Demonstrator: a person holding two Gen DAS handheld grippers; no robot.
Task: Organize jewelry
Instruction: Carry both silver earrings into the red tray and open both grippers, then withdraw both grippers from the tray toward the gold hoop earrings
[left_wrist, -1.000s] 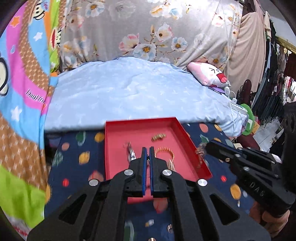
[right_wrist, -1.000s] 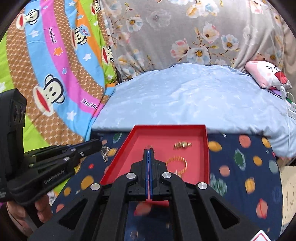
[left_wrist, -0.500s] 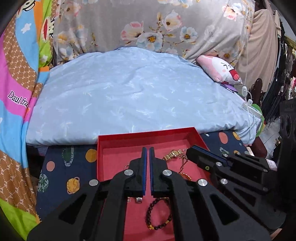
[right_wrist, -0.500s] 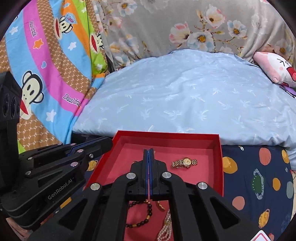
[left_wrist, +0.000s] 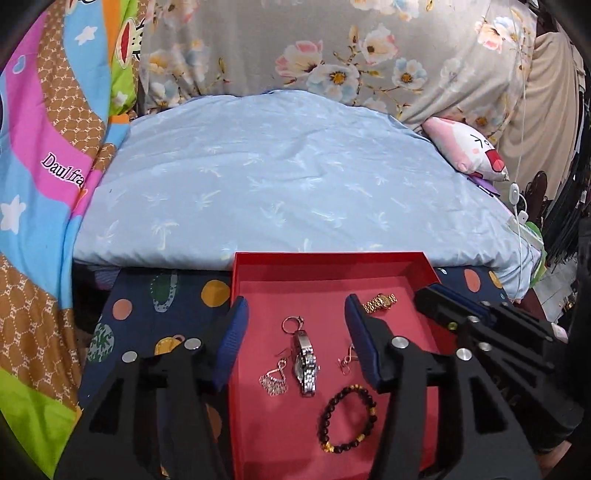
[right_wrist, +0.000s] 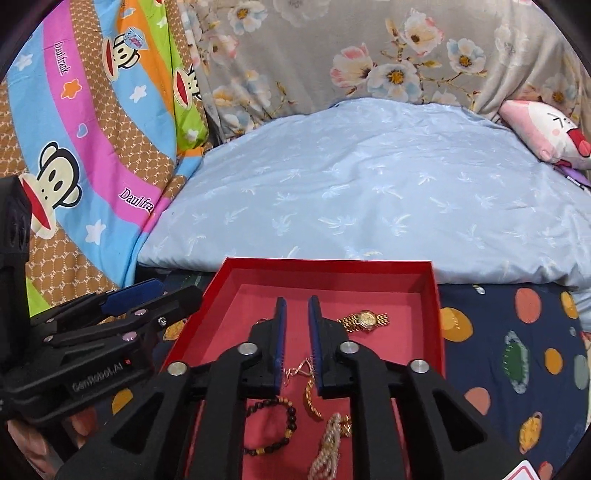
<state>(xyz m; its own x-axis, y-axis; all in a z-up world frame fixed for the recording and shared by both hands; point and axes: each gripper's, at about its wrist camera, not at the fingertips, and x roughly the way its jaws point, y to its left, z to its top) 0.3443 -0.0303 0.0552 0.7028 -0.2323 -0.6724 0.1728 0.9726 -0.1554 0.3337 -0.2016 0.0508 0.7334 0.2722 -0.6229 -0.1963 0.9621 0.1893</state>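
On the bed, in front of the light blue duvet (left_wrist: 280, 184), stands the red tray (left_wrist: 325, 258) on a dark blue cloth with coloured spots (left_wrist: 155, 299). I see my left gripper (left_wrist: 295, 314) spread wide over the tray, with nothing between its blue pads (left_wrist: 232, 332); the left finger hangs over the tray's left wall and the right finger is above the tray floor. Between the two fingers lies a silver watch (left_wrist: 305, 363), with a small ring (left_wrist: 290, 324) just beyond it and a silver chain piece (left_wrist: 274, 380) beside it on the left. A dark bead bracelet (left_wrist: 347, 417) lies nearer to the camera, and a thin earring (left_wrist: 345, 360) sits close to the right finger. A gold watch (left_wrist: 380, 302) rests toward the far right corner.

My right gripper (right_wrist: 295, 317) is open only by a narrow gap and holds nothing. Below its fingers I see a gold bangle (right_wrist: 312, 400), a pearl strand (right_wrist: 328, 450) and the bead bracelet (right_wrist: 273, 424), all on the tray floor. The gold watch (right_wrist: 364, 319) lies just right of the right finger. A pink plush toy (right_wrist: 550, 136) rests at the far right of the duvet.
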